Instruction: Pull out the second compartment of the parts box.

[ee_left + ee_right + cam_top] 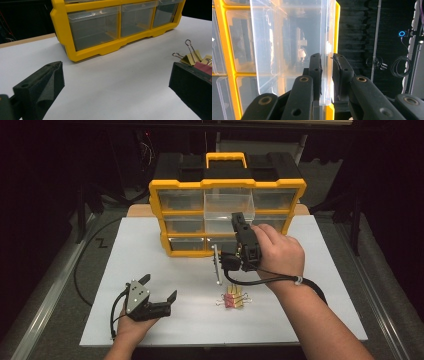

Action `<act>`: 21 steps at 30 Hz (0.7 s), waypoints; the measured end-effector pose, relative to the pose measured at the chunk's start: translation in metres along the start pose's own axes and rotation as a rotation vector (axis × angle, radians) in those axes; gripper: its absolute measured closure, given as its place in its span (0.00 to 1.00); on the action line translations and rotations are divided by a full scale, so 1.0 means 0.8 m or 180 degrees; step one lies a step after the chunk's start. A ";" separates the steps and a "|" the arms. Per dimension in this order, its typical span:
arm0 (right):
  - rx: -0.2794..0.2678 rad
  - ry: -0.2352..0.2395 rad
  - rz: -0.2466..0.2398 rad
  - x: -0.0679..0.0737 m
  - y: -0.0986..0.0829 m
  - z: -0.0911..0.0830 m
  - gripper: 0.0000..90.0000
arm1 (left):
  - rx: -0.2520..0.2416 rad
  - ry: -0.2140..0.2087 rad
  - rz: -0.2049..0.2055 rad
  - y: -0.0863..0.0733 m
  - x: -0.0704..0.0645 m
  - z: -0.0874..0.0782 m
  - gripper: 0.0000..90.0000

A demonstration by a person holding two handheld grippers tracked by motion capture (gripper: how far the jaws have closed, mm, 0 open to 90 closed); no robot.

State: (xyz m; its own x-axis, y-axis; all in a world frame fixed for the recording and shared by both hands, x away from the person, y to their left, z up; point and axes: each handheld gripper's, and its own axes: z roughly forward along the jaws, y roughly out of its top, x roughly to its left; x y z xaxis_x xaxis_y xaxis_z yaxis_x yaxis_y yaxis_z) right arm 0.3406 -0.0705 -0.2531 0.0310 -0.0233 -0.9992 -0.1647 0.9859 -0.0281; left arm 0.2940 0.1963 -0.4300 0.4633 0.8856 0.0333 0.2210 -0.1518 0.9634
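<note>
At 12 o'clock on the organizer, my right gripper pinches the clear drawer front wall: light, stiff, slippery plastic, so I grip the rim squarely; left gripper idles wide open.

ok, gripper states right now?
Left gripper: open, holding nothing.
Right gripper: shut on the clear drawer front wall.

Clear glossy plastic drawer in a smooth yellow-and-black plastic organizer, matt white table, shiny wire-handled binder clips with matt coloured bodies, matt black foam-like pads on the left gripper, bare metal plate above.
</note>
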 end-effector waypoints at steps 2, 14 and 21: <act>0.0012 -0.0004 0.0015 0.001 -0.001 -0.001 0.89 | 0.0000 0.0002 -0.0007 0.000 0.000 0.000 0.01; 0.0007 -0.0012 -0.0003 0.001 -0.002 0.001 0.89 | 0.0001 0.0009 -0.0007 0.000 0.000 0.001 0.01; -0.0036 0.0078 0.0049 0.000 -0.002 -0.007 0.80 | 0.0005 -0.0001 -0.0003 -0.001 0.001 0.001 0.01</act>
State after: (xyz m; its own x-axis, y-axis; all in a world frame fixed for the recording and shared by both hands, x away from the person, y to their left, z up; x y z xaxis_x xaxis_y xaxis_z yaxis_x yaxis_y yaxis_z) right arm 0.3353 -0.0731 -0.2531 0.0043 -0.0121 -0.9999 -0.1762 0.9843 -0.0127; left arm 0.2947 0.1966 -0.4306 0.4634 0.8856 0.0323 0.2227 -0.1517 0.9630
